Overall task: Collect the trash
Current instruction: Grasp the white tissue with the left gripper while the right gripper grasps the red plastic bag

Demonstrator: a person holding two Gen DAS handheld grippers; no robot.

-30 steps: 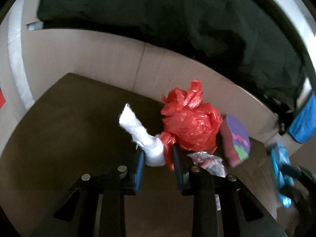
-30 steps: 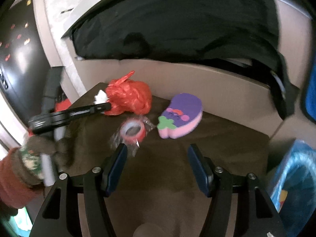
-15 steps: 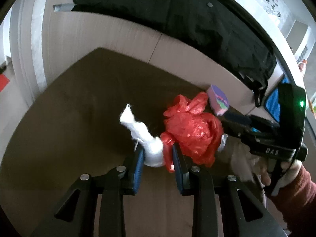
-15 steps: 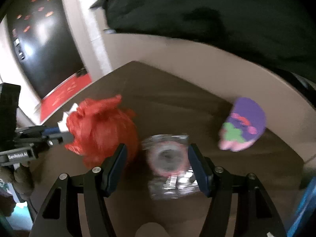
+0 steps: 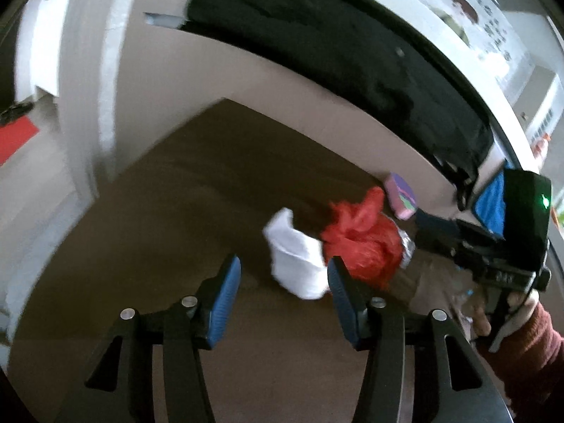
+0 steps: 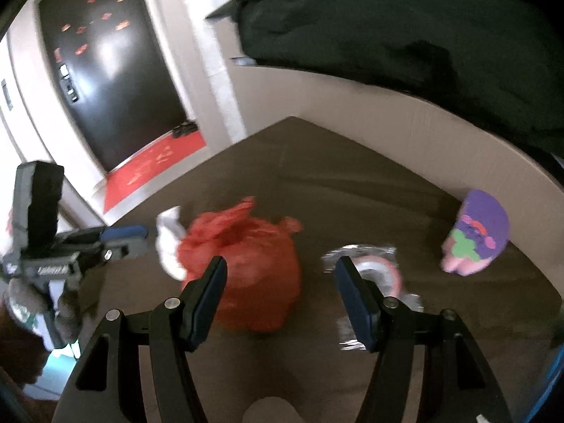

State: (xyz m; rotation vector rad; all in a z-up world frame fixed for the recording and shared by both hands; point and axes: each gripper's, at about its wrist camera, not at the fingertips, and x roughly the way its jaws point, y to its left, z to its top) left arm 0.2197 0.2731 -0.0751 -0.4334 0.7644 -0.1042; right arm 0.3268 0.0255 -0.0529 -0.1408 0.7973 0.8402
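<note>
A crumpled white tissue (image 5: 296, 264) lies on the brown table (image 5: 169, 218) against a knotted red plastic bag (image 5: 363, 246). My left gripper (image 5: 285, 299) is just behind the tissue with its jaws opening; neither pad presses on it. In the right wrist view the red bag (image 6: 253, 268) sits just ahead of my open right gripper (image 6: 282, 296), close to its left finger, and the tissue (image 6: 169, 243) pokes out beyond the bag. A clear wrapper with a red tape ring (image 6: 384, 275) lies behind the right finger. The left gripper's fingertips (image 6: 123, 234) reach in from the left.
A purple and pink foam toy (image 6: 479, 236) rests against the cardboard wall (image 6: 405, 112) at the table's back right. A black garment (image 5: 352, 53) hangs over that wall. A dark door and a red mat (image 6: 148, 169) lie beyond the table's left edge. A gloved hand (image 5: 507, 310) holds the right gripper.
The left gripper's jaws have spread and let go of the white tissue, which now lies on the table. The right gripper has swung left from the tape wrapper to the red bag.
</note>
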